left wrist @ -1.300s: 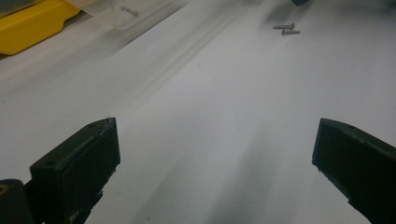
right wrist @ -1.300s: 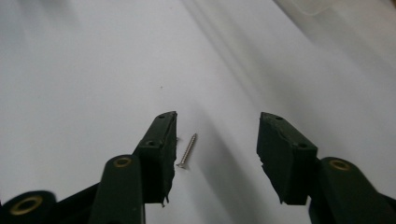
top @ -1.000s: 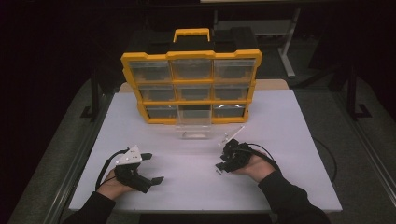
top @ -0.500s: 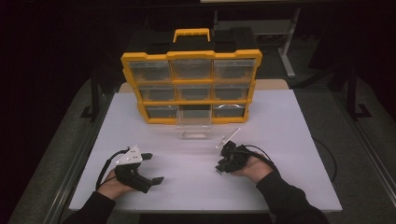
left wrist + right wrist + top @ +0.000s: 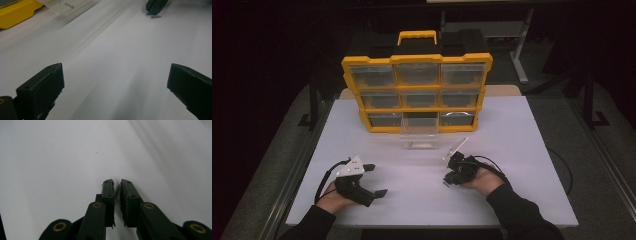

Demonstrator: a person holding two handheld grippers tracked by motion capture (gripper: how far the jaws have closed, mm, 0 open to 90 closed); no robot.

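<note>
Gripping a small screw point(image 5: 117, 190) between its nearly closed jaws, your right gripper point(image 5: 448, 178) rests low on the white table point(image 5: 522, 150), at about 5 o'clock from the table's centre. In the right gripper view the screw stands lengthwise in the narrow gap between the two jaw tips, just above the bare tabletop. In the left gripper view, a screw point(image 5: 155, 17) shows at the tips of the right gripper, against the table surface.

Your left gripper point(image 5: 373, 180) sits at about 7 o'clock, well apart from the right one, with its jaws spread wide and nothing between them.

Between the two grippers and farther from you, at about 12 o'clock, a clear plastic drawer point(image 5: 419, 139) lies pulled out on the table, just in front of the yellow parts organizer point(image 5: 417, 59). The left gripper view shows another screw point(image 5: 68, 4) inside this drawer. The organizer stands upright at the far edge, with three rows of clear drawers and a yellow carry handle point(image 5: 417, 36) on top. Its bottom middle slot is open.
</note>
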